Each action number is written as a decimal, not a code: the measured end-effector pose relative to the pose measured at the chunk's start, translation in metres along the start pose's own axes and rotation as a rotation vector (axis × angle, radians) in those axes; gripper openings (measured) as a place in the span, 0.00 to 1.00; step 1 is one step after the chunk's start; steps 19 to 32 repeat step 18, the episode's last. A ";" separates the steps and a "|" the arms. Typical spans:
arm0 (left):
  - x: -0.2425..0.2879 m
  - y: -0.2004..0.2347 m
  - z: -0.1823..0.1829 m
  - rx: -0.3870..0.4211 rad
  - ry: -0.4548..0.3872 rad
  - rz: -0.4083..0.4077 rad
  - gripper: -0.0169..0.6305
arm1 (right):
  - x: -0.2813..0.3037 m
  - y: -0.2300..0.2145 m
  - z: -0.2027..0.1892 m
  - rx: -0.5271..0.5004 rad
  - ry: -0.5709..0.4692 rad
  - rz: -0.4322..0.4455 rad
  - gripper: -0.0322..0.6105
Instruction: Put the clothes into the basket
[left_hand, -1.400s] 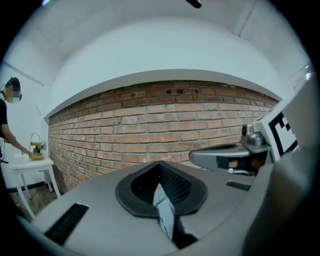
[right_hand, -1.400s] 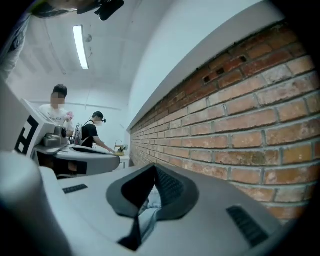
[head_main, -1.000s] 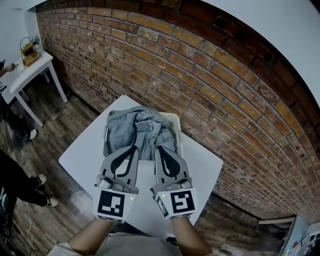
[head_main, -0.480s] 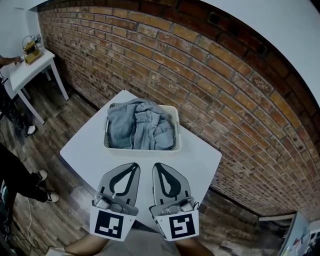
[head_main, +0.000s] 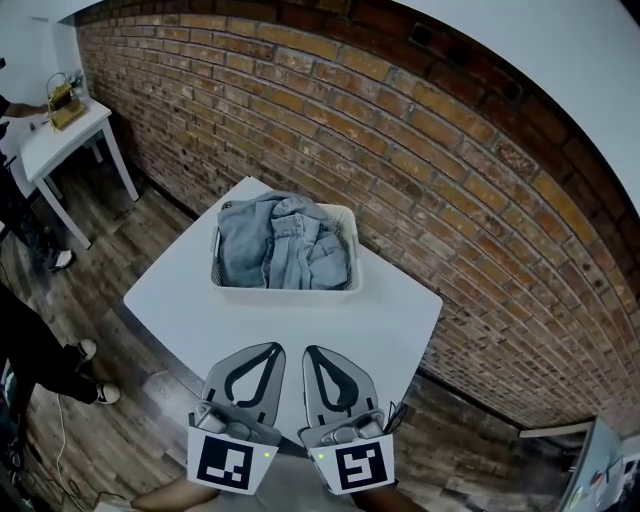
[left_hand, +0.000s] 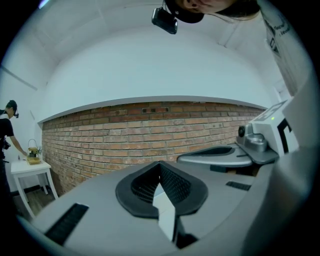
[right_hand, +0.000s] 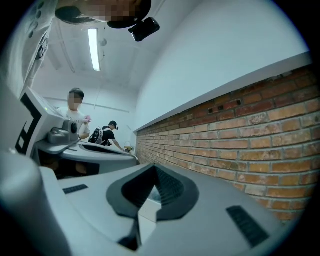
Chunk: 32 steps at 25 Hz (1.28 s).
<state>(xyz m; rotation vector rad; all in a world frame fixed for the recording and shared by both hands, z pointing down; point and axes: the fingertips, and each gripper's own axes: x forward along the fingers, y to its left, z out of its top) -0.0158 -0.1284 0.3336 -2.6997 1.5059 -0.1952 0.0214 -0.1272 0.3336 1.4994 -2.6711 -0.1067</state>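
On the white tabletop (head_main: 175, 300) sits a white basket (head_main: 285, 289), on the far side by the brick wall (head_main: 420, 150). We see the clothes (head_main: 280, 250) inside it. They are soft blue-grey things, all heaped up, and the heap pokes up a bit over the rim. No clothes lie on the tabletop around the basket.

Our left tongs (head_main: 271, 350) and our right tongs (head_main: 311, 352) hang side by side over the near edge of the tabletop. Both point toward the basket and both are well apart from it. We look along each pair and see the jaws pressed together, with nothing held between them. Both tongs are closed and empty.

Each one has a cube with black and white squares at the back, the left cube (head_main: 222, 462) and the right cube (head_main: 355, 464).

Around the tabletop is a dark wood floor (head_main: 130, 225). Far off at the left stands a small white table (head_main: 60, 140) with a little yellow thing (head_main: 60, 100) on it.
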 end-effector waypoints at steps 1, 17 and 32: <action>-0.001 0.000 -0.001 0.000 -0.002 0.000 0.04 | -0.001 0.002 0.000 -0.003 0.000 -0.001 0.06; -0.021 0.007 -0.013 -0.032 -0.006 0.011 0.04 | -0.009 0.022 -0.005 -0.014 0.010 -0.029 0.06; -0.023 0.008 -0.015 -0.033 -0.008 0.014 0.04 | -0.009 0.023 -0.007 -0.016 0.011 -0.029 0.06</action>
